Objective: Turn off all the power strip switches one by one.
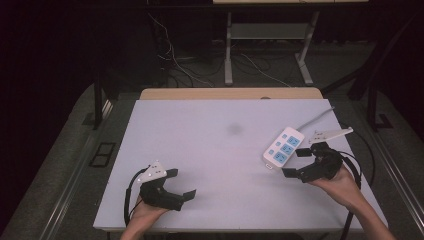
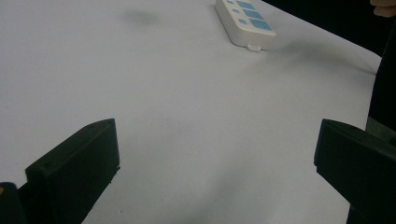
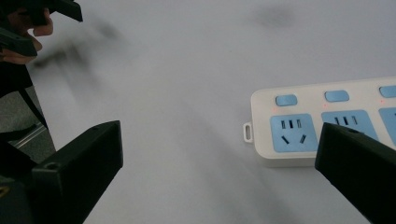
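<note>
White tabletop (image 1: 215, 150), dark floor behind. Left gripper (image 1: 175, 185) low at near-left, forearm entering from below, jaws spread, holding nothing. Right gripper (image 1: 297, 162) angled inward at right, jaws spread, just beside power strip (image 1: 284, 147) at its near end. Strip: blue sockets, no legible writing.

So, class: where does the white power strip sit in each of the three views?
High view: power strip right of centre, beside the right gripper.
Left gripper view: top edge, right of centre.
Right gripper view: right side.
Shared landmark: the dark smudge on the table.
</note>
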`<state>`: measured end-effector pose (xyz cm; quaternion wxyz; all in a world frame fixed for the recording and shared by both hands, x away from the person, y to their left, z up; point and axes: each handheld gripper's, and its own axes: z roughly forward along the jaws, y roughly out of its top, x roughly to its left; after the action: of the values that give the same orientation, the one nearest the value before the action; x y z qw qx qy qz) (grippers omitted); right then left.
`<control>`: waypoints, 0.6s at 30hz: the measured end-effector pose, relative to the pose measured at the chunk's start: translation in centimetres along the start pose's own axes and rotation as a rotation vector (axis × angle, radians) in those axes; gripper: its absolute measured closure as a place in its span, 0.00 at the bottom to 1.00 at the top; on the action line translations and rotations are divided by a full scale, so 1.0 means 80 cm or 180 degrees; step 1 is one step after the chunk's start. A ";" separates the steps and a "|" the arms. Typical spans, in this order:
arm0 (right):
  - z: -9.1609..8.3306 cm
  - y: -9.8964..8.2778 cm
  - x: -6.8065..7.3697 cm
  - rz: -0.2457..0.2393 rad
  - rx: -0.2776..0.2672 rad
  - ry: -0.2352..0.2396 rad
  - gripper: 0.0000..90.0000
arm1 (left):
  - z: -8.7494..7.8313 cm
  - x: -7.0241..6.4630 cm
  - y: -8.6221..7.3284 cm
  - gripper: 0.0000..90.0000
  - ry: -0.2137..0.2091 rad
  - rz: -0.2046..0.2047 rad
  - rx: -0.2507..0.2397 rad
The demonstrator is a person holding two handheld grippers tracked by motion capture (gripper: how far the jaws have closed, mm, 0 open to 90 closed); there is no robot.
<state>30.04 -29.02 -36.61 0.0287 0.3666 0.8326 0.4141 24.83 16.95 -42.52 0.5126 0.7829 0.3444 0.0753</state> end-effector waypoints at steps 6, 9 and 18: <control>0.002 0.014 -0.004 -0.0017 0.0049 -0.0008 0.01 | 0.000 0.001 0.000 0.00 0.0005 -0.0001 0.0003; 0.005 0.022 -0.006 -0.0052 0.0087 -0.0022 0.01 | 0.000 0.001 0.000 0.00 0.0002 0.0000 0.0011; 0.015 0.038 -0.015 -0.0081 0.0164 -0.0054 0.01 | 0.000 0.001 0.000 0.00 -0.0003 -0.0008 0.0015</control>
<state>33.13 -27.83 -35.51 0.0316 0.3601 0.8473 0.3890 24.88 16.97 -42.58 0.5110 0.7837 0.3453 0.0734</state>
